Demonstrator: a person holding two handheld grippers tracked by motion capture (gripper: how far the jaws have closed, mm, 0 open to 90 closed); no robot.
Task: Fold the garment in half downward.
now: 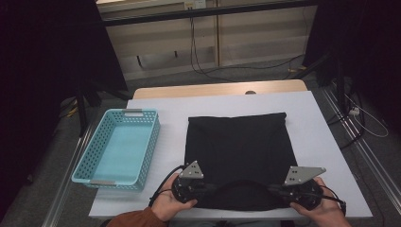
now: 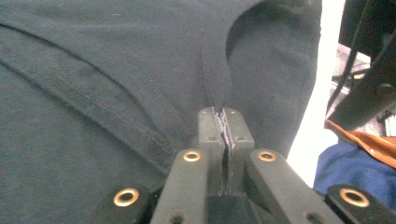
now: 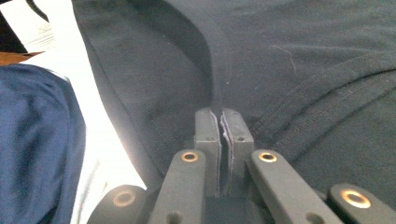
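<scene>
Both tools, left (image 1: 204, 187) and right (image 1: 279, 189), clamped on black shirt (image 1: 239, 142) at desk's (image 1: 312, 118) six o'clock edge; basket (image 1: 118, 146) at nine o'clock.

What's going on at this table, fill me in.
A person sits at the white table with a gripper in each hand. A black garment lies flat in the middle. The left gripper and the right gripper are both shut on its near edge, one at each side, with cloth pinched between the fingers. A light blue basket sits to the left, with nothing in it.

right claw (image 3: 223, 122) pinched on black garment (image 3: 280, 70) | white table (image 3: 100, 135)
</scene>
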